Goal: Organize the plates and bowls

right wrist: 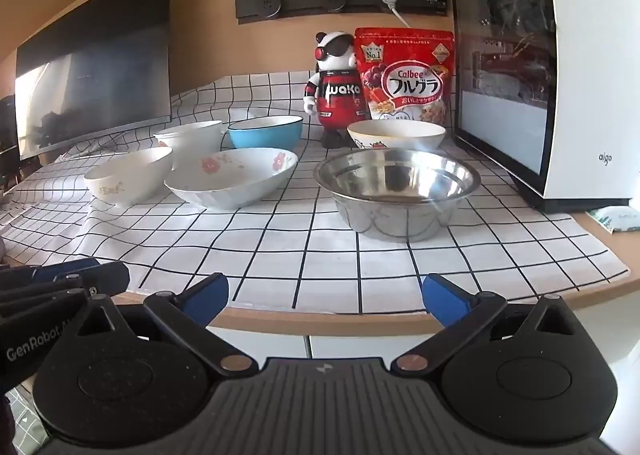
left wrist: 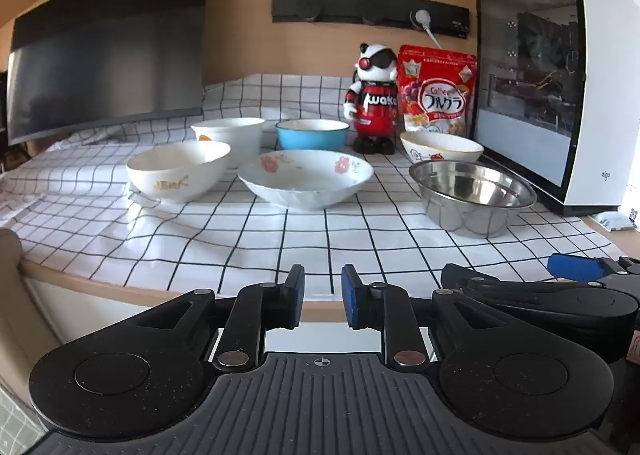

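Several bowls stand on a checked cloth: a white bowl with gold print (left wrist: 178, 171) (right wrist: 128, 175), a taller white bowl (left wrist: 228, 137) (right wrist: 188, 141), a blue bowl (left wrist: 312, 134) (right wrist: 265, 133), a wide floral bowl (left wrist: 305, 178) (right wrist: 231, 177), a steel bowl (left wrist: 472, 197) (right wrist: 396, 193) and a white bowl with a red print (left wrist: 441, 147) (right wrist: 396, 134). My left gripper (left wrist: 322, 301) hovers at the table's front edge, jaws a small gap apart, empty. My right gripper (right wrist: 325, 297) is open wide and empty before the steel bowl.
A panda robot toy (left wrist: 374, 99) (right wrist: 336, 87) and a red cereal bag (left wrist: 438, 89) (right wrist: 405, 75) stand at the back. A white PC case (left wrist: 560, 83) (right wrist: 540, 67) stands at the right, a dark monitor (left wrist: 108, 51) (right wrist: 96, 59) at the left.
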